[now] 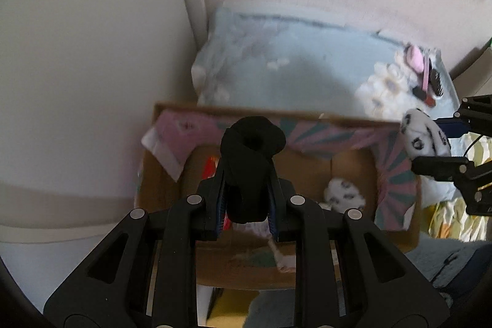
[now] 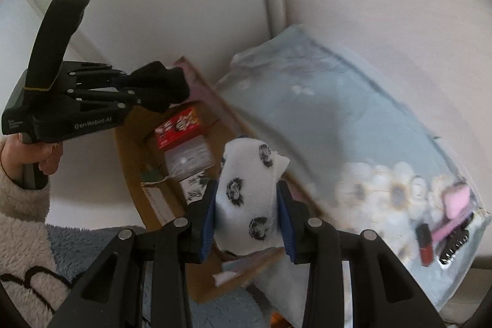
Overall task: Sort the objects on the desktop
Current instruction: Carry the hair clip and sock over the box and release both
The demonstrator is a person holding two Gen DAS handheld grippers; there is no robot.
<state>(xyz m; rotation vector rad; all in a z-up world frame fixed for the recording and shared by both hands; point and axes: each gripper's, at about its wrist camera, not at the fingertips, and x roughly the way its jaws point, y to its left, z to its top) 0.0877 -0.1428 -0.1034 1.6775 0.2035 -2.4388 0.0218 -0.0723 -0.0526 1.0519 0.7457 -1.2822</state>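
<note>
Left claw [image 1: 247,174] gripping black sock [image 1: 250,156] over box rim [image 1: 276,112] (interior half-filled)

A home bedroom: flowered blue pillow [image 2: 353,125], fluffy rug [image 2: 101,248], pale wall [image 1: 77,82]

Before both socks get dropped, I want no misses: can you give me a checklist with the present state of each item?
1. Left gripper shut on the black sock: ok.
2. Right gripper shut on the white spotted sock: ok.
3. Black sock above the open cardboard box: ok.
4. White sock fully above the box: cannot tell; it hangs near the box's edge.
5. Free floor inside the box: ok; a red packet and another spotted sock leave space.
</note>
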